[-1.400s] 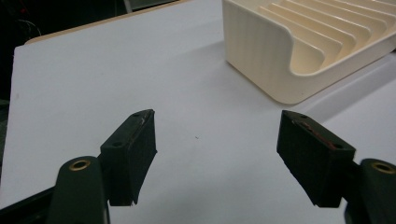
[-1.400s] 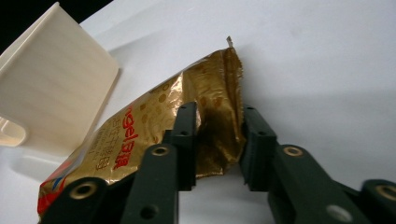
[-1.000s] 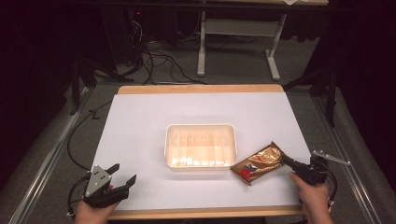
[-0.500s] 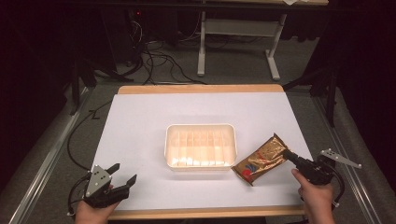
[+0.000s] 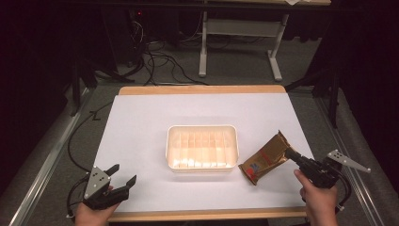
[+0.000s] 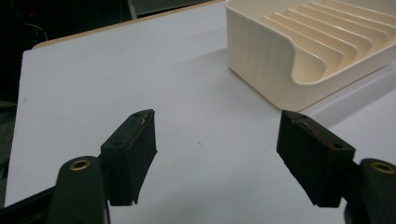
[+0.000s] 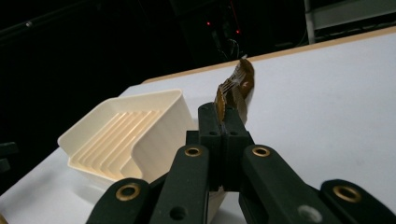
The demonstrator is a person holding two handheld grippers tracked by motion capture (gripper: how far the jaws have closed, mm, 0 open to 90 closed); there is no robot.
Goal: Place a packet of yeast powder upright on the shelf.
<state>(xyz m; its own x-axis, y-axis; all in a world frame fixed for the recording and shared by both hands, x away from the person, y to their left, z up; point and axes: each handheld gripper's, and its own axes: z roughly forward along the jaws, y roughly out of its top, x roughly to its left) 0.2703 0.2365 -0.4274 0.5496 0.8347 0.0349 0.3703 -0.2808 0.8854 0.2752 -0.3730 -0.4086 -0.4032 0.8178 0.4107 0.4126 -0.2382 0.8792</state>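
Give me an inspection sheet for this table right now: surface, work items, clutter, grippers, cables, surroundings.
Surface: white table top with a wooden edge, bare around the items.
Work items: cream ribbed tray at the middle, nothing seen in it; brown foil packet to its right, pinched at one end, far end near the tray.
Clutter: nothing seen.
Grippers: left gripper open at the near left corner, holding nothing; right gripper shut on the packet.
Cables: one cable runs off the table's left side; a tangle of cables on the floor beyond.
Surroundings: dark room, grey floor, white desk frame behind the table.
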